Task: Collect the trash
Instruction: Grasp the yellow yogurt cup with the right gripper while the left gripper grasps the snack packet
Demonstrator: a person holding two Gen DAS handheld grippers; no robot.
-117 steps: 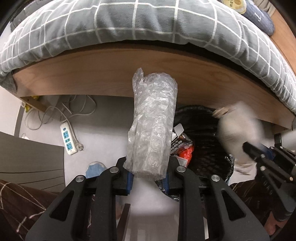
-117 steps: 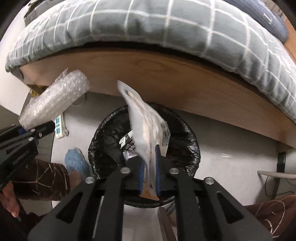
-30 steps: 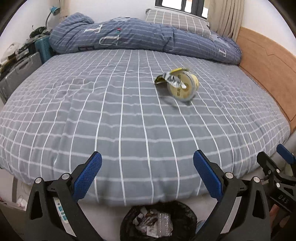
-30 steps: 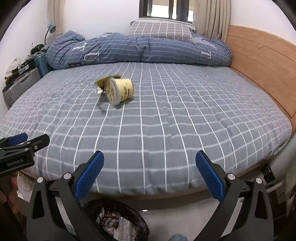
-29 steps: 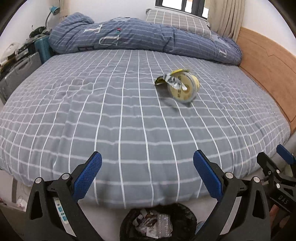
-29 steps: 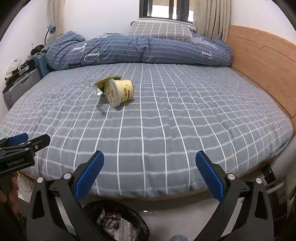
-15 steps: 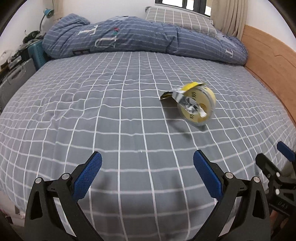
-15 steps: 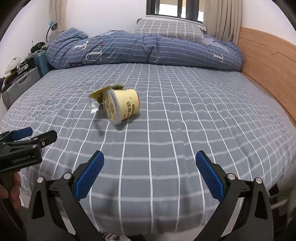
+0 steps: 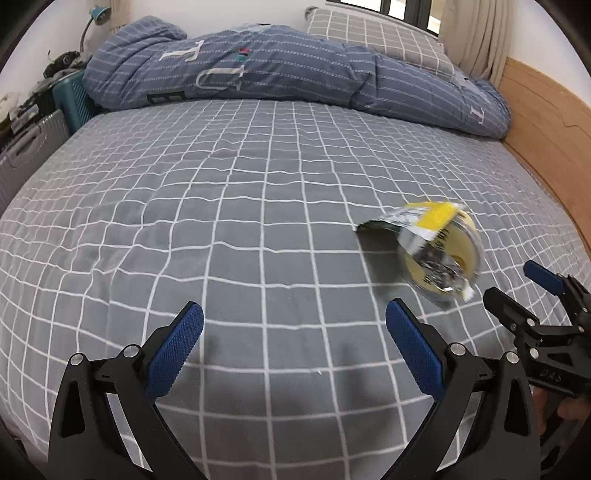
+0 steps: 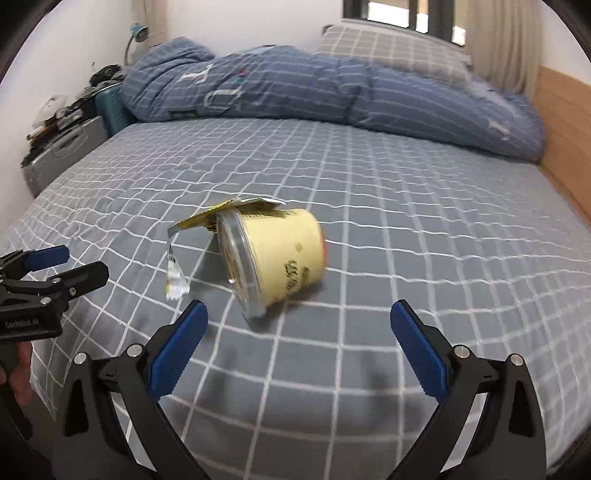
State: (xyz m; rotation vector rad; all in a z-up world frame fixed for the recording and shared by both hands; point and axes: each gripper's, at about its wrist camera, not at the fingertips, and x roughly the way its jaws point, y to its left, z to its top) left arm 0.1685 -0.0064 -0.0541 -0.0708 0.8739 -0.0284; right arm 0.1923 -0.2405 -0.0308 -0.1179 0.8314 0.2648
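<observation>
A yellow instant-noodle cup lies on its side on the grey checked bed, its foil lid peeled half open. It also shows in the left wrist view, to the right. My right gripper is open and empty, just in front of the cup, which sits a little left of the middle of its jaws. My left gripper is open and empty over bare bedspread, left of the cup. Each gripper shows at the edge of the other's view. The trash bin is out of view.
A rolled blue striped duvet and a checked pillow lie at the head of the bed. A wooden headboard runs along the right. A grey suitcase and clutter stand left of the bed.
Both grippers have moved up from the trash bin and forward over the bed toward the cup, jaws open. The bin has dropped out of view. The cup has not moved.
</observation>
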